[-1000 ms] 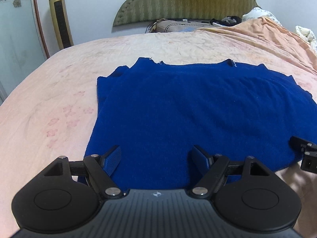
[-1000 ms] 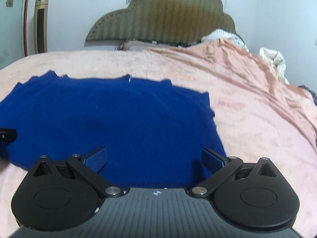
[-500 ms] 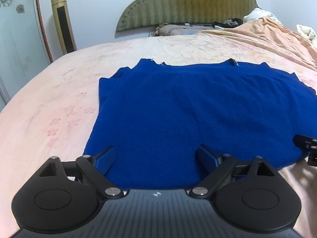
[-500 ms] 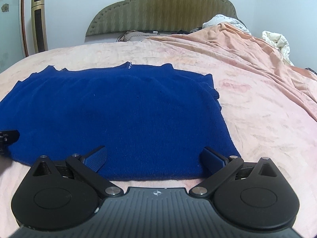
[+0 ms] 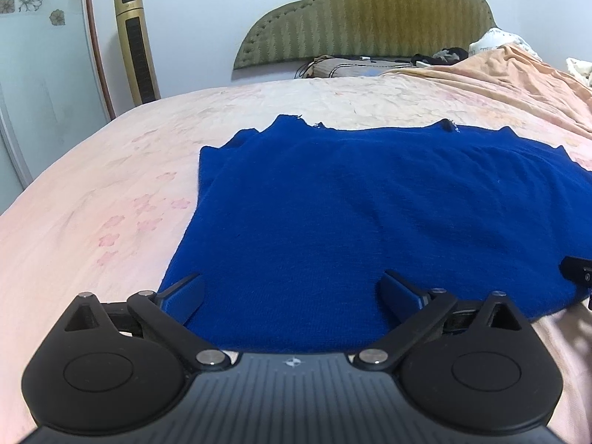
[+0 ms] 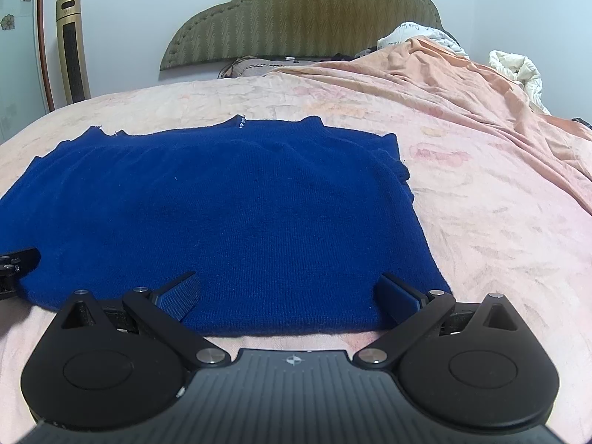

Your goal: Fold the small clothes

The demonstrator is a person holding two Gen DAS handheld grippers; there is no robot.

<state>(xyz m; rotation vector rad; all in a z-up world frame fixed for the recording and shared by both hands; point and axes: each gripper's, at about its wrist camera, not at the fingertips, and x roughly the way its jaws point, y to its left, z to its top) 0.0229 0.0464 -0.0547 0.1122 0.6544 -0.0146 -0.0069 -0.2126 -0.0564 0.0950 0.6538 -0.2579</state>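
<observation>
While blue sweater (image 5: 370, 214) lies flat on pink bedsheet (image 5: 92, 203), sleeves seemingly tucked in, you hold both grippers low at near hem. Left gripper (image 5: 292, 294) fingers spread wide, grasping nothing, over left hem corner. Right gripper (image 6: 288, 292) likewise spread, empty, at right corner. Placement suits pinching hem, folding toward collar.

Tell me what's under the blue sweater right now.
The blue sweater lies flat on the pink floral bedsheet, visible all around it. Anything beneath the knit is covered and cannot be seen.
</observation>
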